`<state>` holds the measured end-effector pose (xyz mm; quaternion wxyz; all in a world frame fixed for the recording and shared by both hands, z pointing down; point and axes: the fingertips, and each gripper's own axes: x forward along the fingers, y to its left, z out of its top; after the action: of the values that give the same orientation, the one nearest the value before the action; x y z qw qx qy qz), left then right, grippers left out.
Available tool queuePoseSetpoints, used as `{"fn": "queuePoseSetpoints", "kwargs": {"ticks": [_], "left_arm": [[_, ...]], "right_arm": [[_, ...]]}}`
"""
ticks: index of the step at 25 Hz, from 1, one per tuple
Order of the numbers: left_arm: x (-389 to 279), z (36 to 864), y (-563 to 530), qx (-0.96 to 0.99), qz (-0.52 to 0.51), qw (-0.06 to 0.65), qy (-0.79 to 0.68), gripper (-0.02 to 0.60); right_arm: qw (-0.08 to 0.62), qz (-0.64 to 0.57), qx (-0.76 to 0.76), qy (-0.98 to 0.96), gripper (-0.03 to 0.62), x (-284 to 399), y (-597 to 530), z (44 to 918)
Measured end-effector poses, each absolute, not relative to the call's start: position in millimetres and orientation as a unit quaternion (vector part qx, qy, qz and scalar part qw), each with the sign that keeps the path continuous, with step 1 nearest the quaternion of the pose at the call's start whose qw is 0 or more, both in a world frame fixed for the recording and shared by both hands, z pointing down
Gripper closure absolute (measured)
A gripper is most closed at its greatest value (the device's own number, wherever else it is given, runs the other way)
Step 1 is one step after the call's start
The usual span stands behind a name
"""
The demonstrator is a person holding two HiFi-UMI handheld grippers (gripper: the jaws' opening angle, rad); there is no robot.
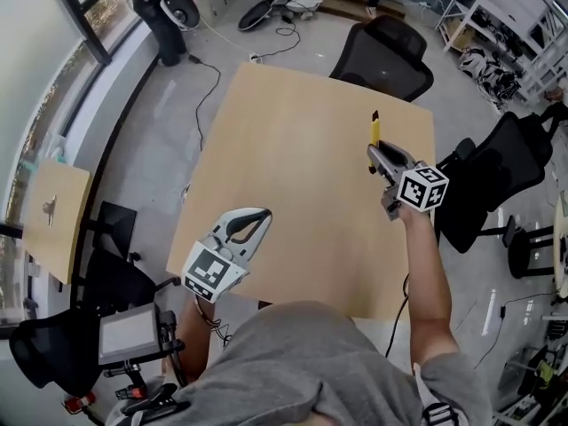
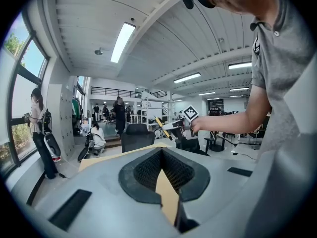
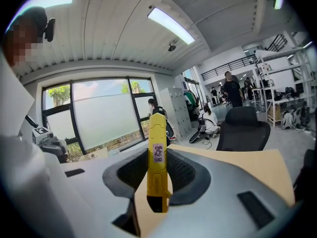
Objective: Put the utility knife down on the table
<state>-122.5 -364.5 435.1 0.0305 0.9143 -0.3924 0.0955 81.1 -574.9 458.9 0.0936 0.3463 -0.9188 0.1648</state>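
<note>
A yellow utility knife (image 1: 374, 131) with a dark tip is pinched in my right gripper (image 1: 374, 155), which is shut on its lower body above the right part of the tan table (image 1: 293, 167). In the right gripper view the knife (image 3: 157, 152) stands upright between the dark pads (image 3: 184, 175), a small label on its face. My left gripper (image 1: 264, 214) hovers over the table's near left edge, its fingers closed together with nothing between them. From the left gripper view, the right gripper (image 2: 174, 127) and the knife (image 2: 160, 122) show beyond the jaws.
Two black office chairs stand by the table, one at the far side (image 1: 388, 54) and one at the right (image 1: 486, 185). A small wooden side table (image 1: 53, 220) is at the left. Cables run over the grey floor (image 1: 177, 131). People stand and crouch in the room's background (image 2: 119, 114).
</note>
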Motion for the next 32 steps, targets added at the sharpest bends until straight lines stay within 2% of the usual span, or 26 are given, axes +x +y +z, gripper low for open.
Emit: {"fn": "queuePoseSetpoints", "kwargs": {"ticks": [17,24,32], "left_arm": [[-118.8,451.4,-371.2,0.91,0.108,0.047,-0.397,0.578],[-87.5,450.3,-376.7,0.913,0.116,0.044,-0.389,0.578],[-89.5,471.2,-404.4,0.909,0.129,0.063,-0.391,0.578]], "right_arm": [[0.239,0.122,0.335,-0.903,0.477,75.6,-648.4,539.5],[0.295,0.107,0.34,-0.886,0.476,111.7,-678.7,563.7],[0.344,0.113,0.331,-0.871,0.477,105.0,-725.4,613.1]]}}
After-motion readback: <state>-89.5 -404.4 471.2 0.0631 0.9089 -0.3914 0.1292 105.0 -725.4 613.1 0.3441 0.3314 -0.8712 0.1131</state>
